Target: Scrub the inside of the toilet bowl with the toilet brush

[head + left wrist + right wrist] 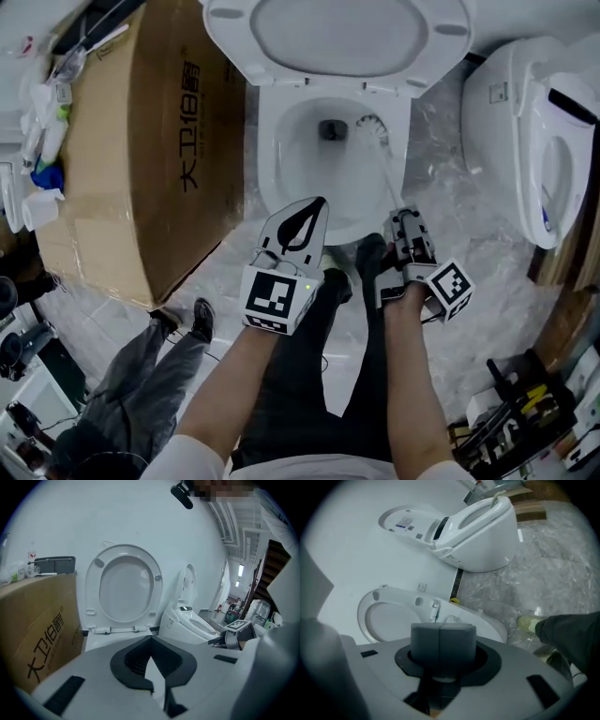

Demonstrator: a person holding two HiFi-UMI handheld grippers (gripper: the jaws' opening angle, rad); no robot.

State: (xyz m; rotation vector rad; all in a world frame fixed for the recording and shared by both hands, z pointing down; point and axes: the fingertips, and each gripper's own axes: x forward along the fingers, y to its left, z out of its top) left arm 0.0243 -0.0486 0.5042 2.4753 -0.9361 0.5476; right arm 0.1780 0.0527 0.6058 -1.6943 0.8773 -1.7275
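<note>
The white toilet stands in front of me with its seat and lid raised. A toilet brush reaches into the bowl. Its white bristle head lies against the far right inner wall beside the drain hole, and its thin handle runs back to my right gripper, which is shut on it above the front rim. My left gripper hovers over the front rim left of it, shut and holding nothing. The left gripper view faces the raised lid. In the right gripper view the pads press together above the rim.
A large cardboard box stands tight against the toilet's left side. A second white toilet lies at the right on the marble floor. Another person's legs and shoes are at lower left, and tools at lower right.
</note>
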